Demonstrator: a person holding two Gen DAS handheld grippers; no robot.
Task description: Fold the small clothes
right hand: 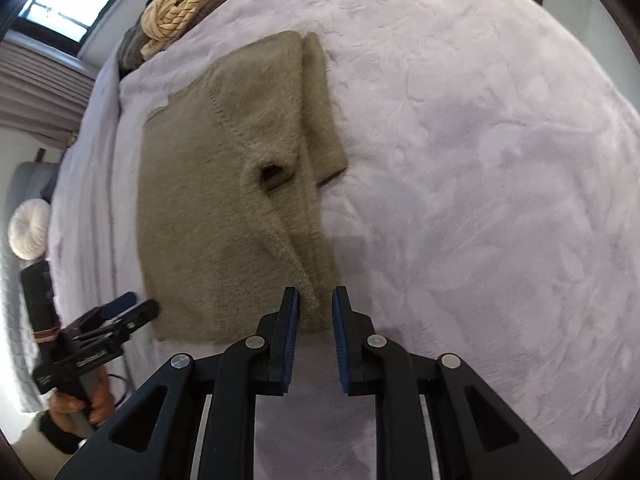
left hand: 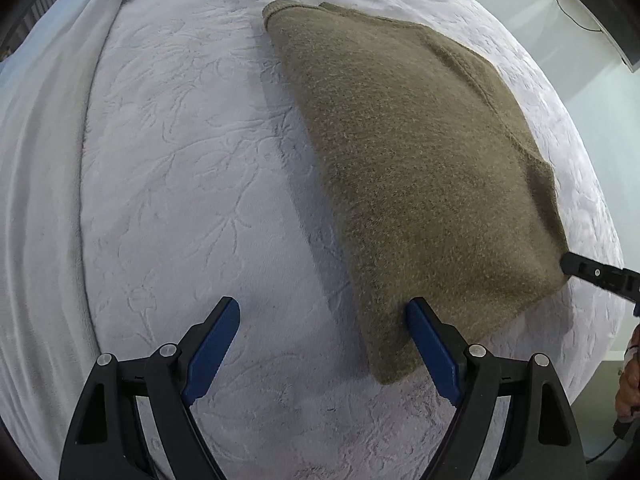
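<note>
An olive-brown fuzzy knit garment (left hand: 420, 168) lies partly folded on the pale lilac bed cover (left hand: 180, 160). My left gripper (left hand: 322, 312) is open wide at the garment's near left corner, its right finger (left hand: 430, 340) against the edge. In the right wrist view the garment (right hand: 224, 184) shows a folded-in sleeve and a raised seam ridge. My right gripper (right hand: 316, 300) is open, jaws a little apart on either side of the ridge's near end, not pinching it. The left gripper also shows in the right wrist view (right hand: 124, 312), and the right gripper's tip in the left wrist view (left hand: 596, 272).
A heap of clothes with a cream cable-knit (right hand: 180, 12) sits at the bed's far edge. A round white cushion (right hand: 28, 232) lies left of the bed. A window (right hand: 68, 4) is at the top left. A white sheet (left hand: 44, 140) drapes the left side.
</note>
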